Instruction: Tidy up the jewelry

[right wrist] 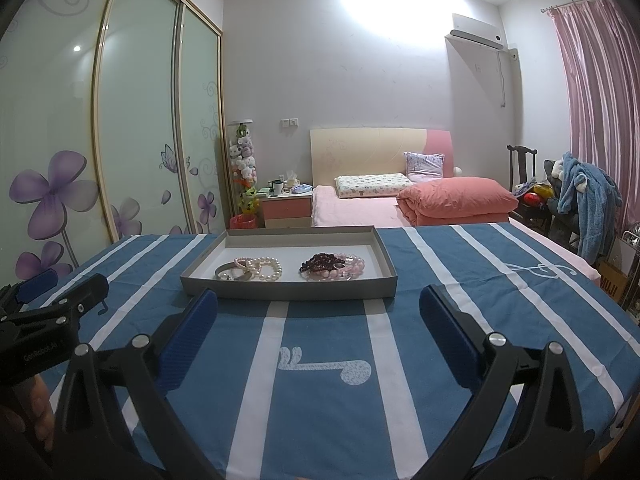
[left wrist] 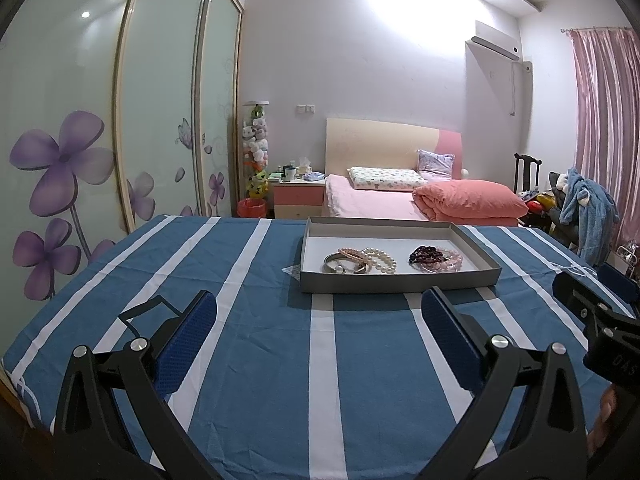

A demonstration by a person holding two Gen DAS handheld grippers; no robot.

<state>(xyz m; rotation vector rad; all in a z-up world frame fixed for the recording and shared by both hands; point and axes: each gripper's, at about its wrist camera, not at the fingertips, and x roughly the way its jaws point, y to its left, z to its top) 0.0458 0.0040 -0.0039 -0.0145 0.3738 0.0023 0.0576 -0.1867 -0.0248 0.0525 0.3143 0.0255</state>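
Note:
A grey shallow tray [left wrist: 396, 281] [right wrist: 288, 289] sits on the blue striped tablecloth [left wrist: 260, 264]. Inside lie two heaps: a silver bangle [left wrist: 338, 263] [right wrist: 228, 271] with white pearl bracelets [left wrist: 380, 260] [right wrist: 266, 267], and dark garnet beads [left wrist: 426, 255] [right wrist: 320, 261] with pink bead bracelets [left wrist: 450, 261] [right wrist: 352, 267]. My left gripper [left wrist: 320, 312] hovers open just short of the tray, holding nothing. My right gripper [right wrist: 318, 308] is open too, close to the tray's near wall, also holding nothing. Each gripper shows at the edge of the other's view.
The table [right wrist: 460, 280] ends at a bed [left wrist: 380, 204] with pink bedding. Sliding wardrobe doors [left wrist: 100, 140] with purple flowers stand at the left. A chair with a blue garment [right wrist: 584, 196] and pink curtains [right wrist: 592, 100] are at the right.

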